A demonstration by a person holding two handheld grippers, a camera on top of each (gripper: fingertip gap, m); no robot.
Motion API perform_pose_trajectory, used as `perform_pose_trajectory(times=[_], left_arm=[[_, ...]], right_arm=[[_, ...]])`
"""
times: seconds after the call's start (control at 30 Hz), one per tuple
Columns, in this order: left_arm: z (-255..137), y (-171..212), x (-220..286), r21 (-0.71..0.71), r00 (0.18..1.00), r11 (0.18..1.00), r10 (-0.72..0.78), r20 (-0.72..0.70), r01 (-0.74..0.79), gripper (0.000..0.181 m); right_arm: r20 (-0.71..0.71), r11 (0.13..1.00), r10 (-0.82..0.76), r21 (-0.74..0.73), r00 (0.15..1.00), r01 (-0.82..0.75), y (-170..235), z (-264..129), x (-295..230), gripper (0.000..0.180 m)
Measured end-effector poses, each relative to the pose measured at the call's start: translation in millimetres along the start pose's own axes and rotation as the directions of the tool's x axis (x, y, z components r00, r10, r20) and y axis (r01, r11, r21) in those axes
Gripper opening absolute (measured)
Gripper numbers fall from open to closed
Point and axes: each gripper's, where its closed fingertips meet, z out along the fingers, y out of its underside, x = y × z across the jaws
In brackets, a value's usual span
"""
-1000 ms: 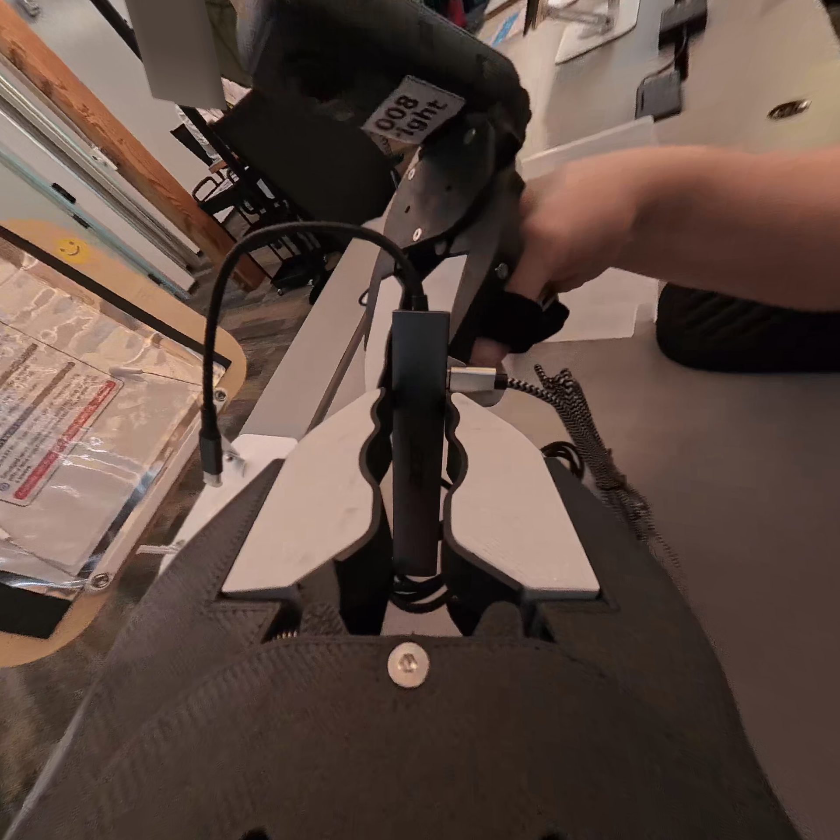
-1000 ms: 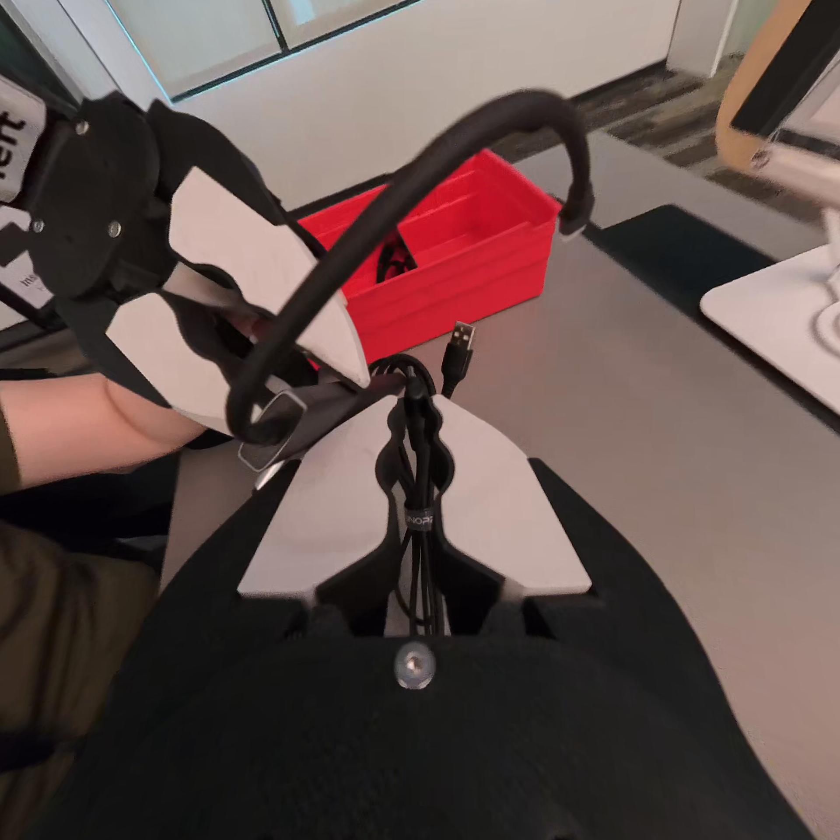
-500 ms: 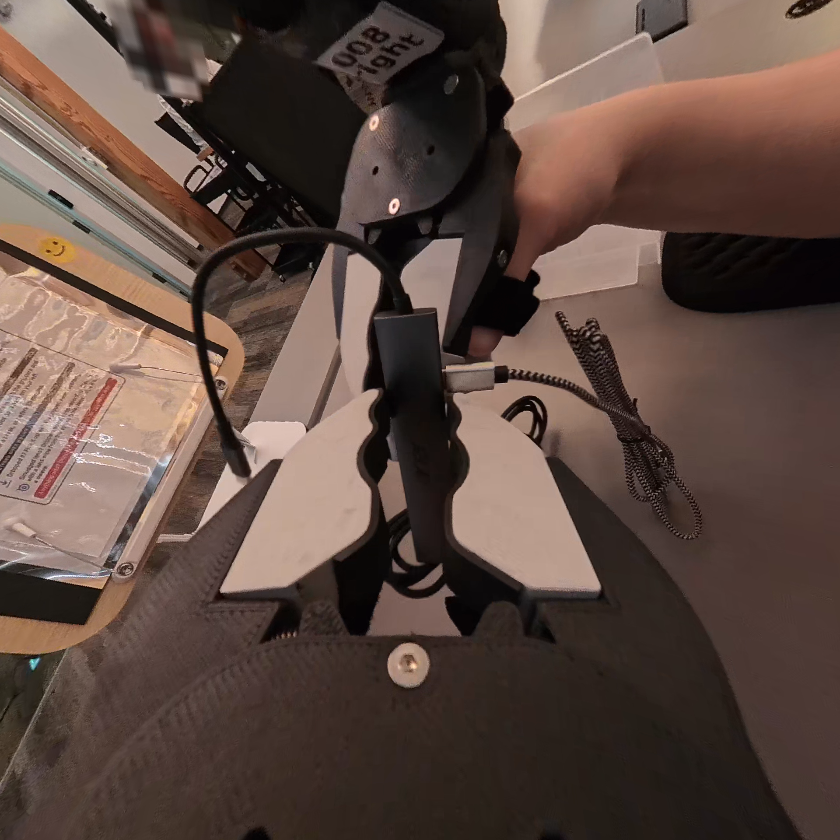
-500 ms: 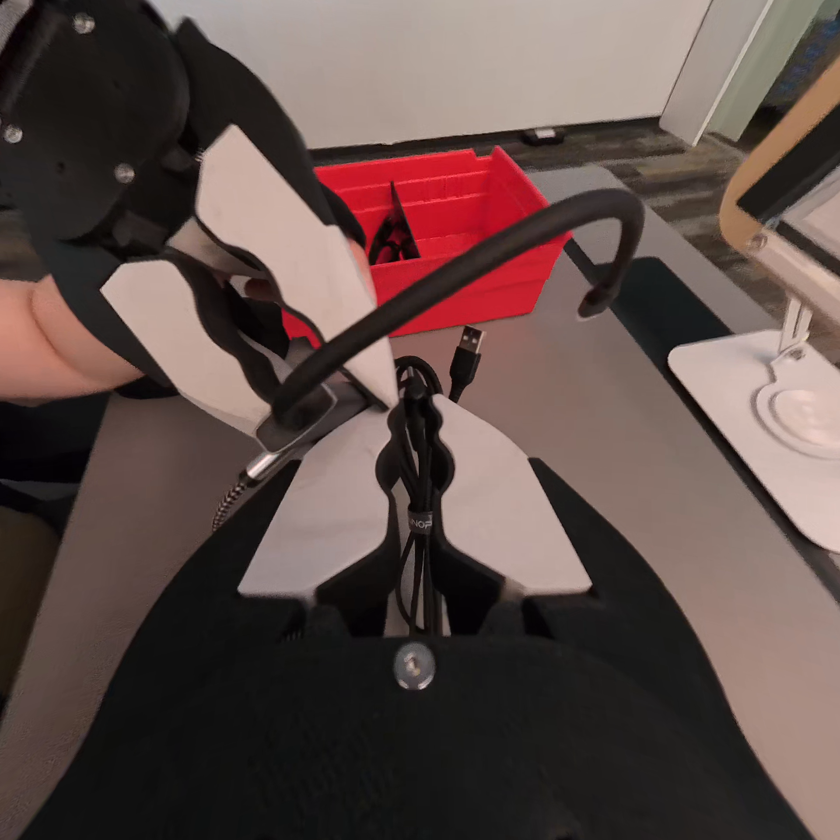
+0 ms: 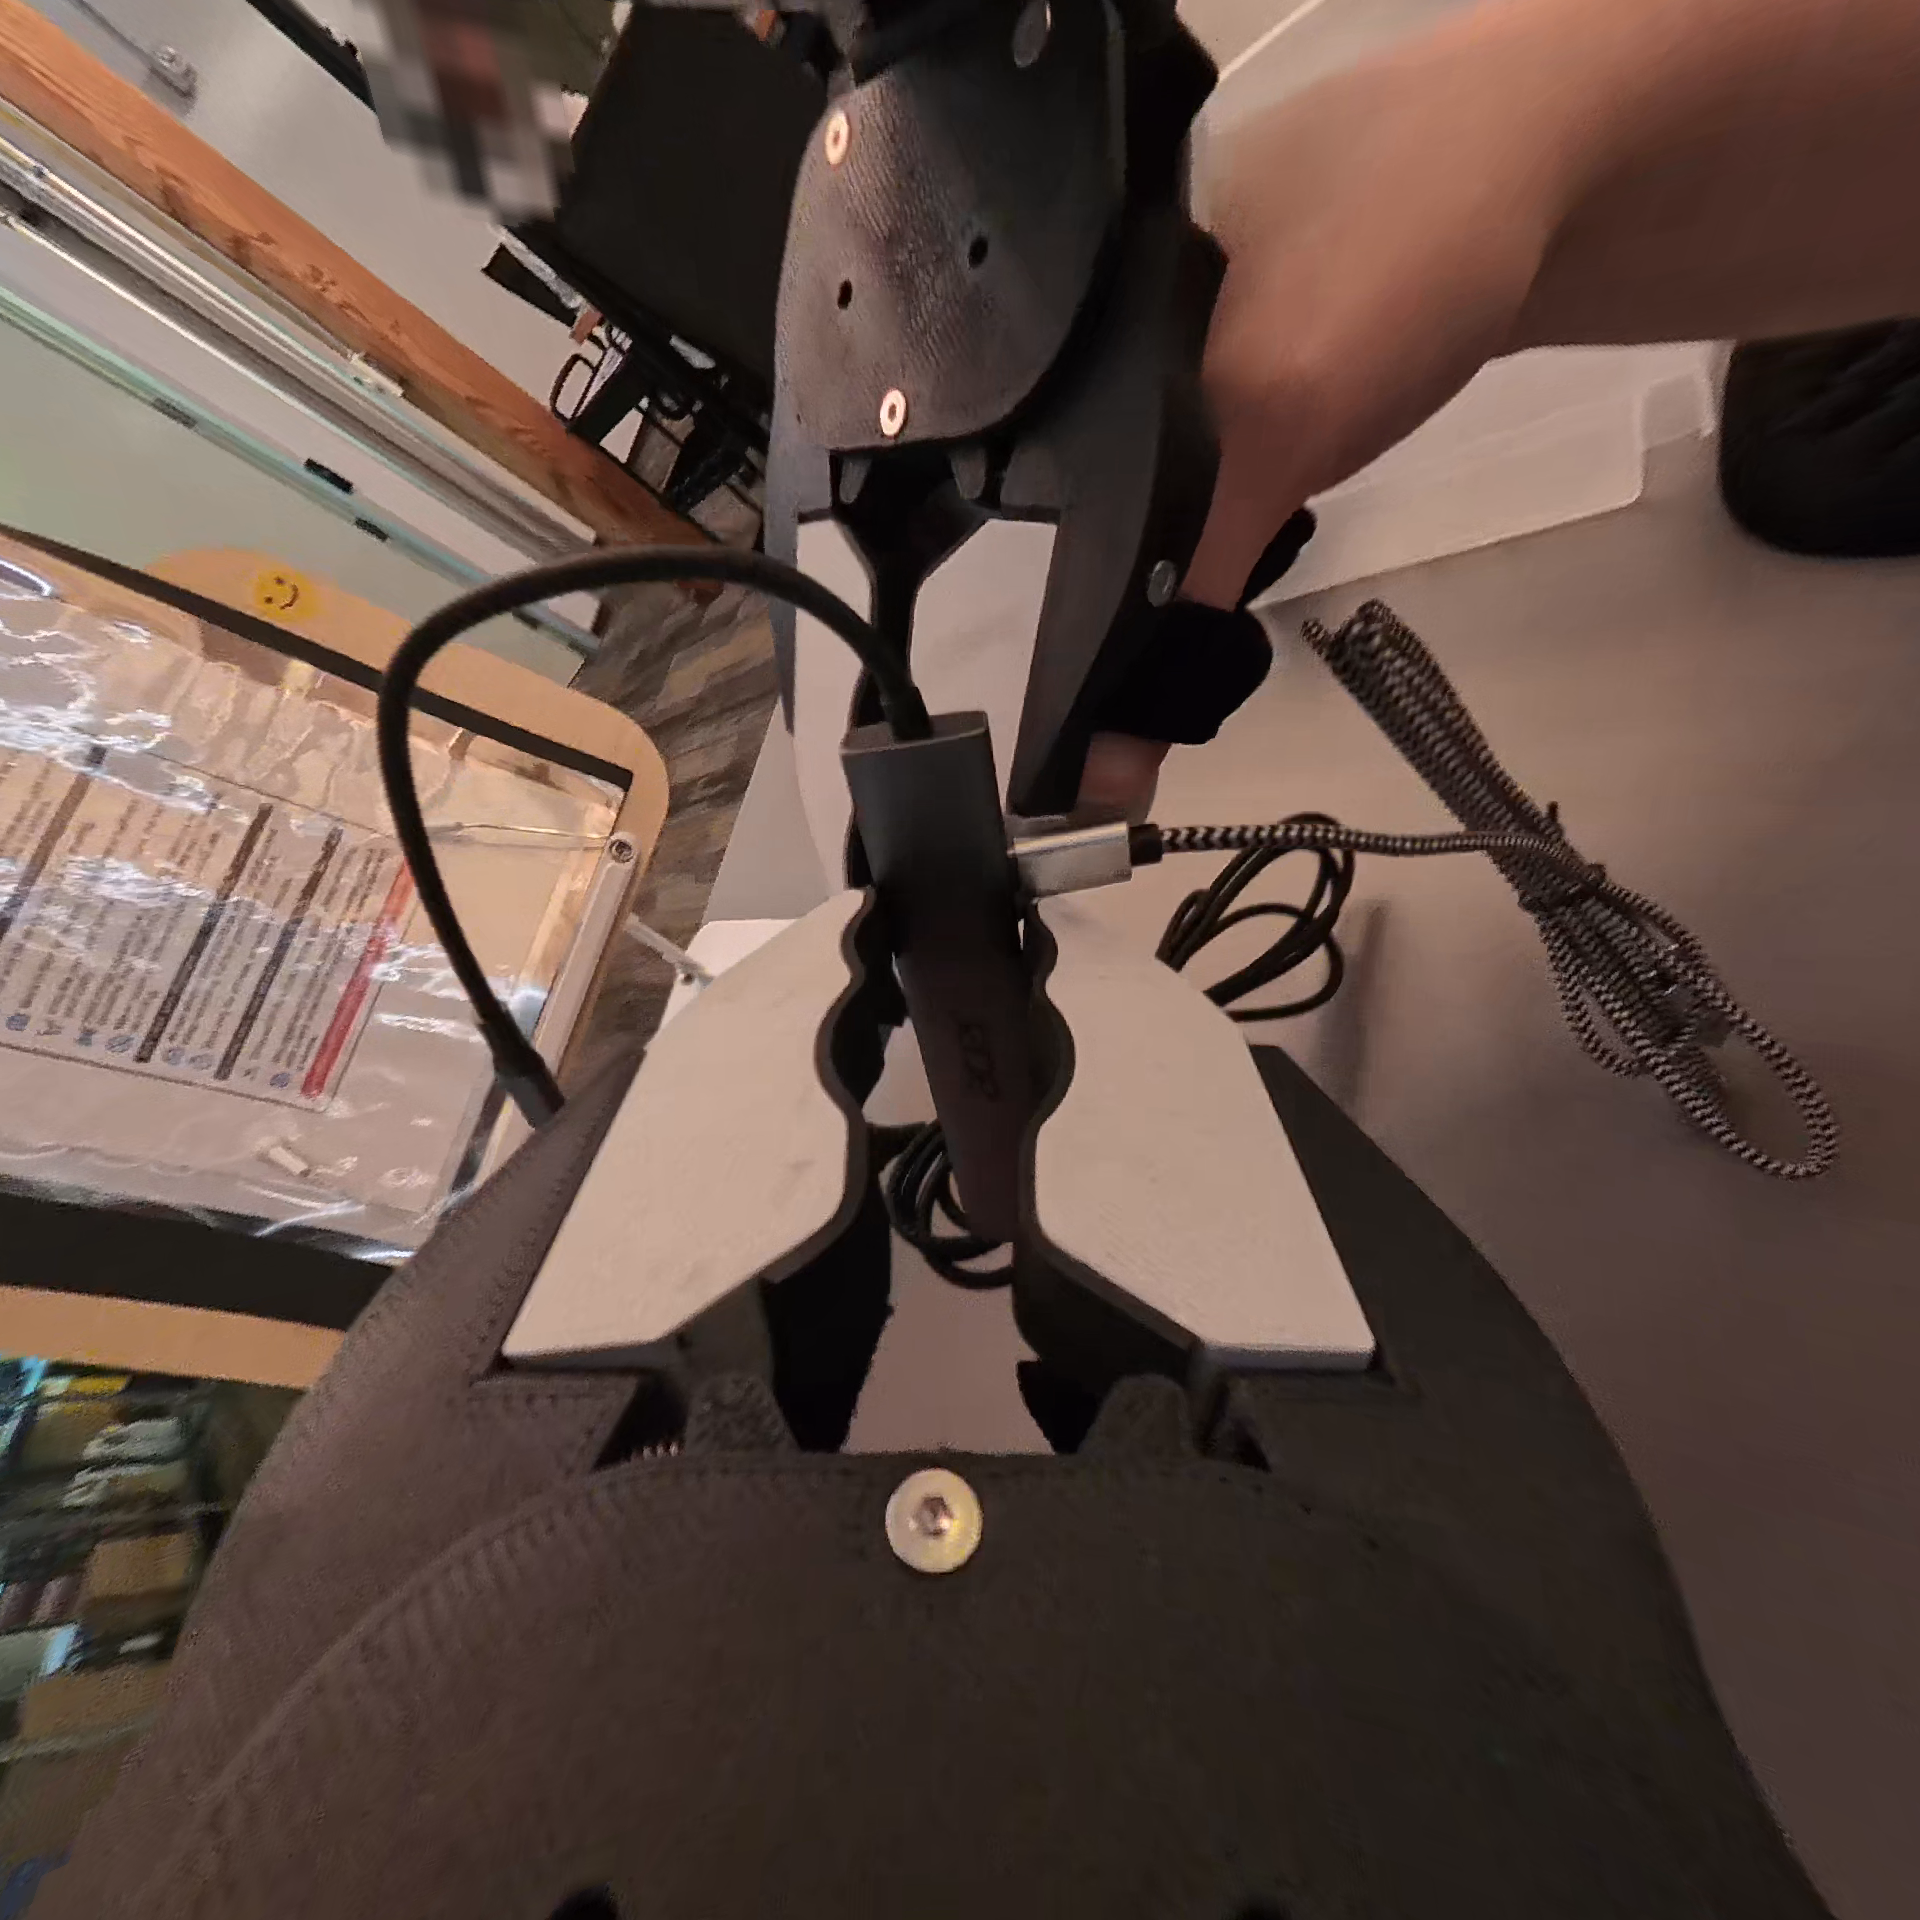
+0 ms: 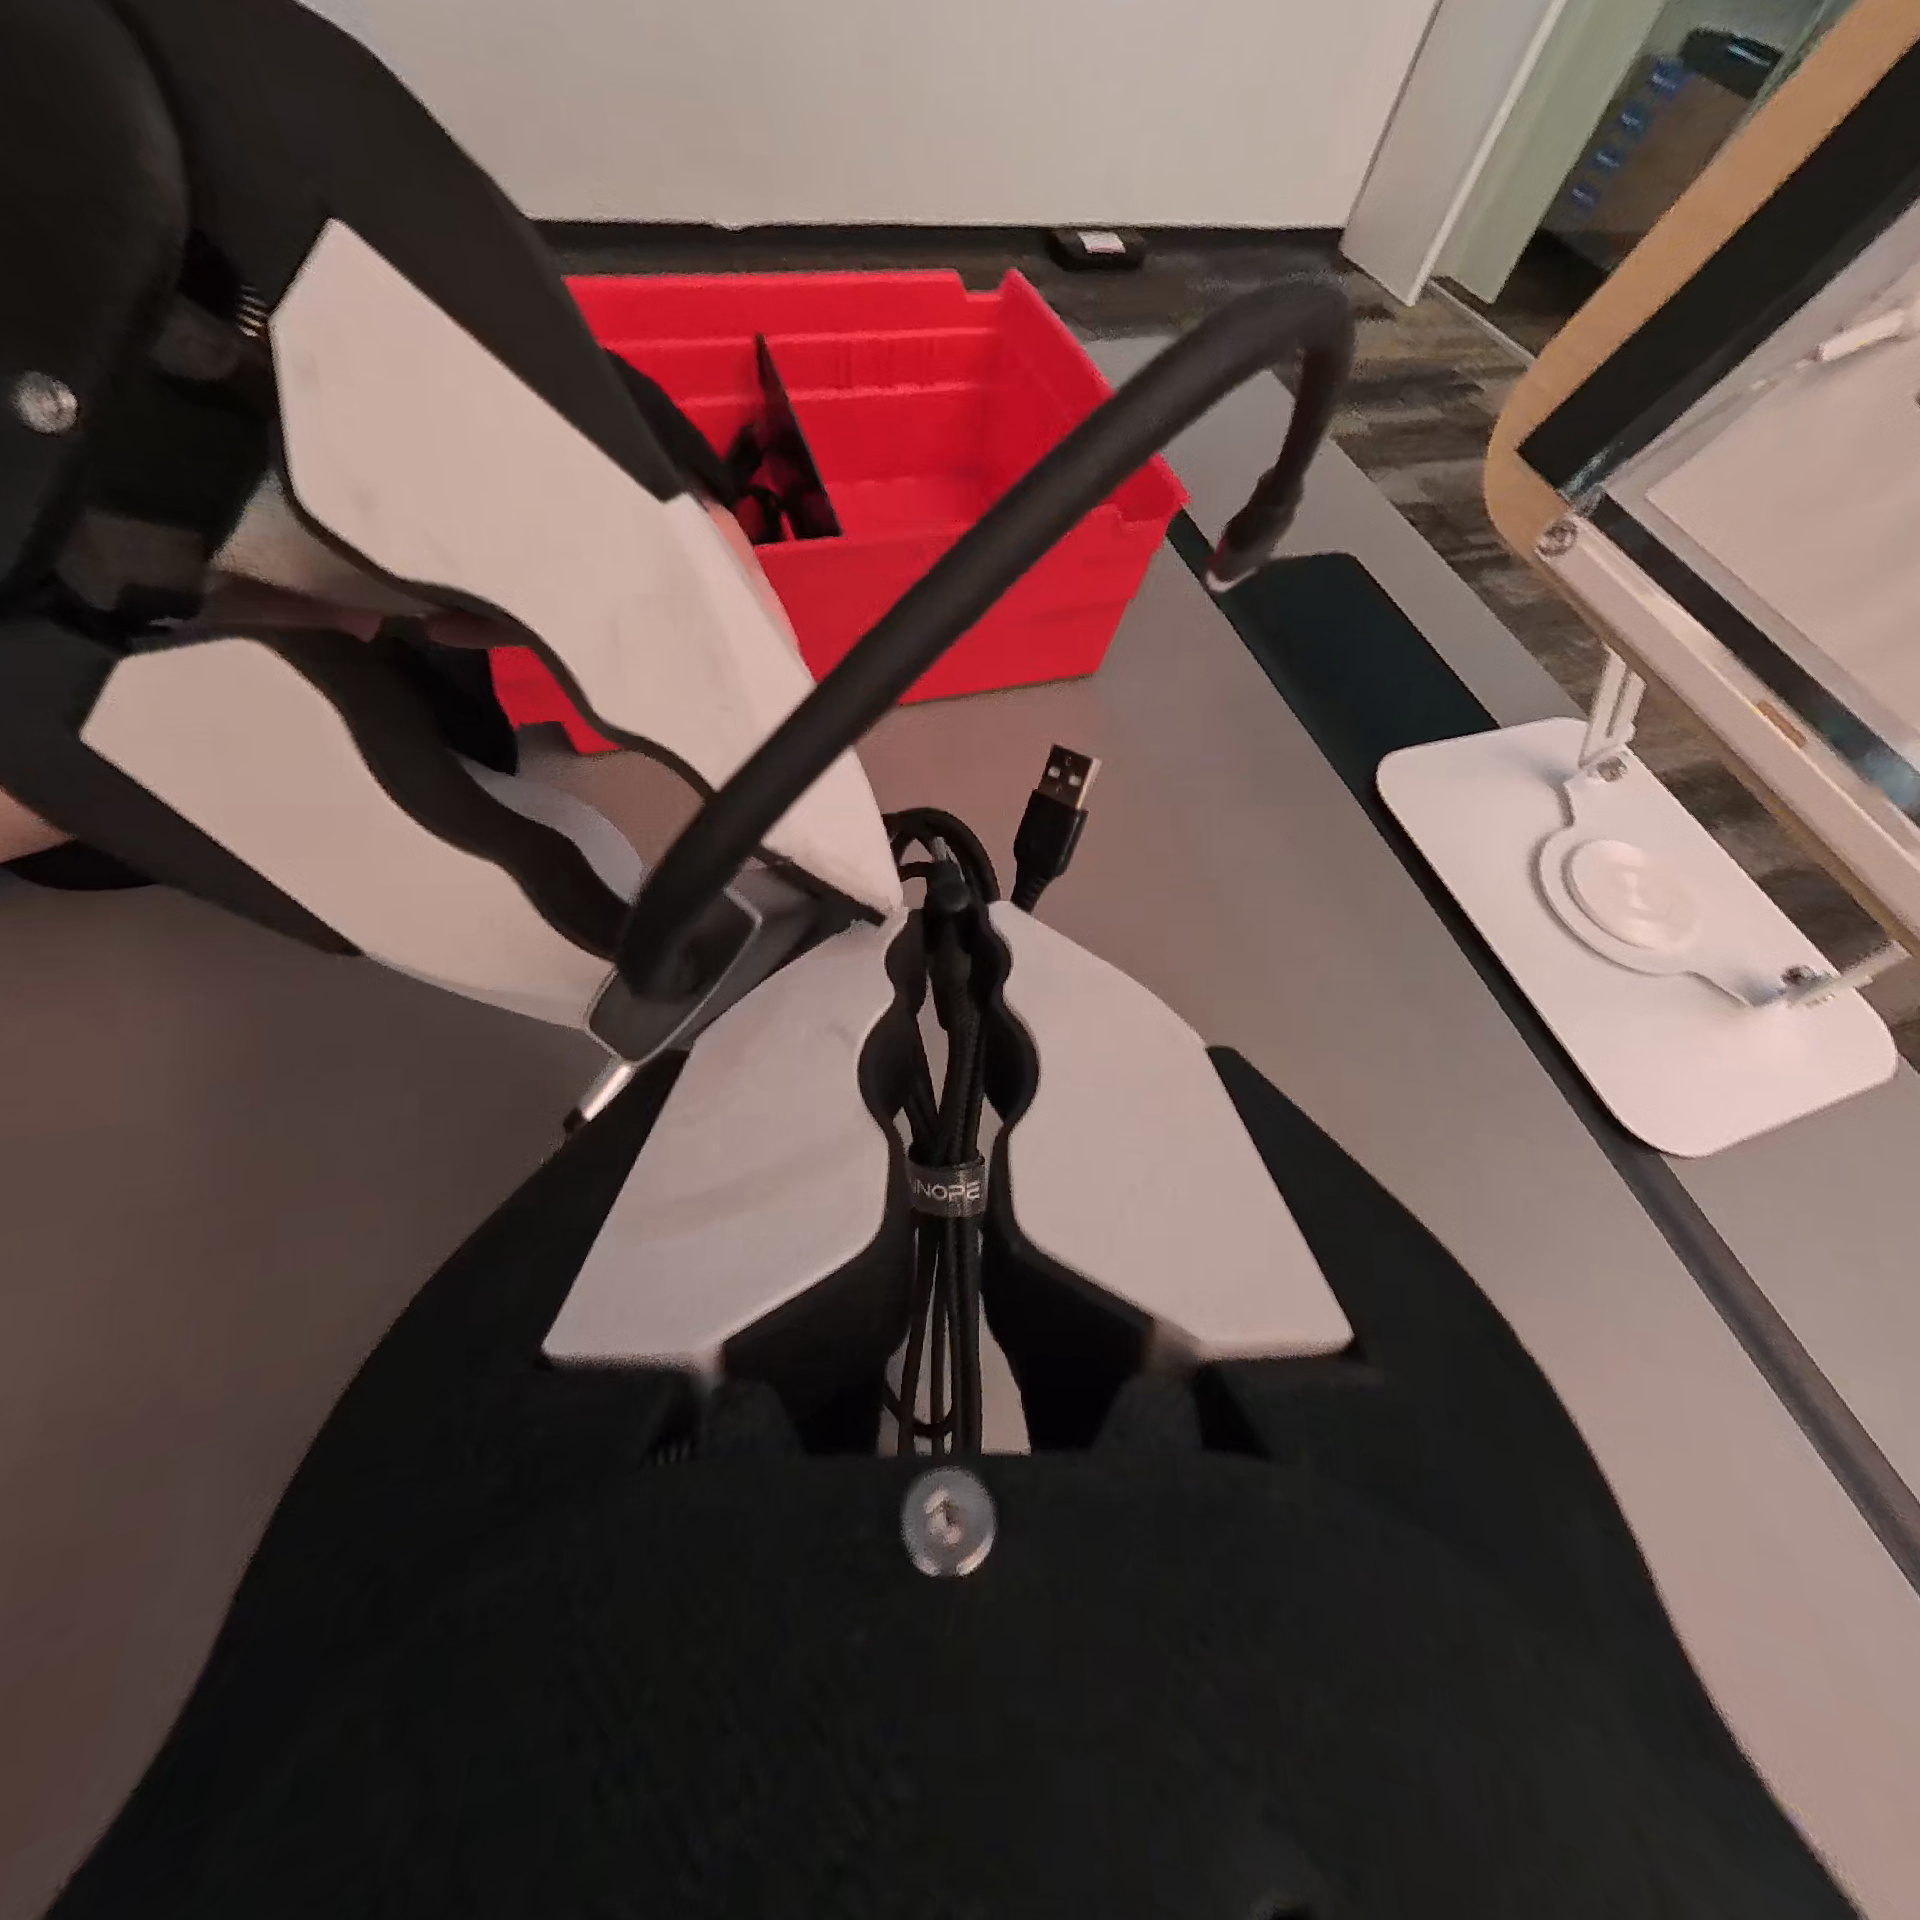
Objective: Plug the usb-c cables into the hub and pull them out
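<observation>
Closer now, the right hand-held gripper [image 6: 940, 914] pinches a bundled black cable [image 6: 940, 1143]; the left hand-held gripper [image 5: 940, 997] clamps the stiff hub [image 5: 935, 831]. Grip limp cables by their plugs.

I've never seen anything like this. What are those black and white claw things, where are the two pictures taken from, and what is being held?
There is no robot here: a person holds hand-operated tongs in each hand, and each carries a camera looking forward along its two white fingers.

In the left-hand picture, the left tongs are shut on a dark grey hub. A braided striped cable is plugged into the hub's side, and its slack lies on the grey table. The hub's own black cord arcs away to the left. The other tool and the person's hand show behind.

In the right-hand picture, the right tongs are shut on a bundled black cable, close beside the hub. A red bin and a white stand base sit on the table.
</observation>
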Motion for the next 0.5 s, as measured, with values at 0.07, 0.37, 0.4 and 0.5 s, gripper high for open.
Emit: perform_pose_trajectory(times=[0.07,0.37,0.4,0.5], left_arm=[[1,3,0,-0.03,1.0,0.999,0.02,0.012,-0.02,0.024],[-3,8,-22,0.01,0.993,0.996,-0.088,0.076,0.087,0.023],[-6,7,-28,0.042,0.989,0.993,-0.118,0.088,0.115,0.023],[-19,3,-45,0.147,0.97,0.966,-0.226,0.092,0.211,0.023]], right_arm=[[-0.015,1.0,0.003,-0.021,1.0,-0.003,3,1,1,0.008],[-0.055,0.997,0.068,0.032,0.996,-0.067,5,-3,22,0.008],[-0.076,0.997,0.07,0.044,0.995,-0.067,4,-6,27,0.008],[-0.116,0.994,0.075,0.085,0.99,-0.065,0,-17,39,0.008]])
